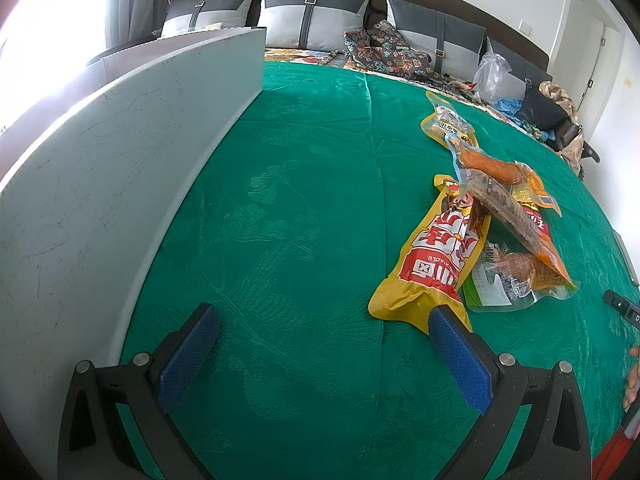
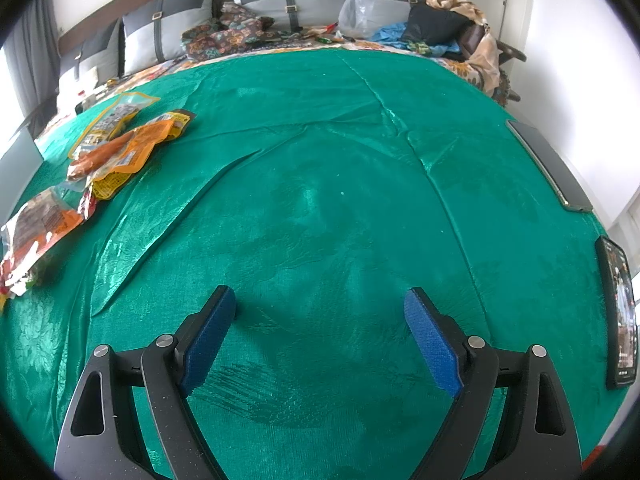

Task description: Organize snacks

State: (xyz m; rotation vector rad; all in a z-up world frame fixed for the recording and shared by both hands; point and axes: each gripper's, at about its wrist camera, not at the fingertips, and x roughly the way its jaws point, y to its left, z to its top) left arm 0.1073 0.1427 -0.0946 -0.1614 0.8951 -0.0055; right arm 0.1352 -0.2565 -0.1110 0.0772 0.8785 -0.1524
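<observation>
1. The left gripper (image 1: pixel 324 322) is standing wide open over the green bedspread (image 1: pixel 304 208), holding nothing; its right finger (image 1: pixel 460 356) is hovering just beside the bottom end of the yellow-and-red snack bag (image 1: pixel 430 256).
2. The right gripper (image 2: pixel 320 304) is also gaping wide and empty, above bare cloth well apart from the snacks.
3. The snack pile (image 1: pixel 500 208) is lying toward the right side of the bed in the left view, several packets overlapping, with one yellow packet (image 1: pixel 450 122) sitting farther up toward the pillows.
4. Likely trouble: closing on the overlapped heap could be dragging two packets at once, or the slick film could be slipping from the pads.
5. The loose, creased bedspread could be bunching between the fingers instead of a packet.
6. A white box wall (image 1: pixel 120 168) is standing along the bed's left edge; a phone (image 2: pixel 618 320) is lying at the right edge.
7. Grey pillows (image 1: pixel 316 16), clothes and a plastic bag (image 1: pixel 494 76) are crowding the head of the bed.
</observation>
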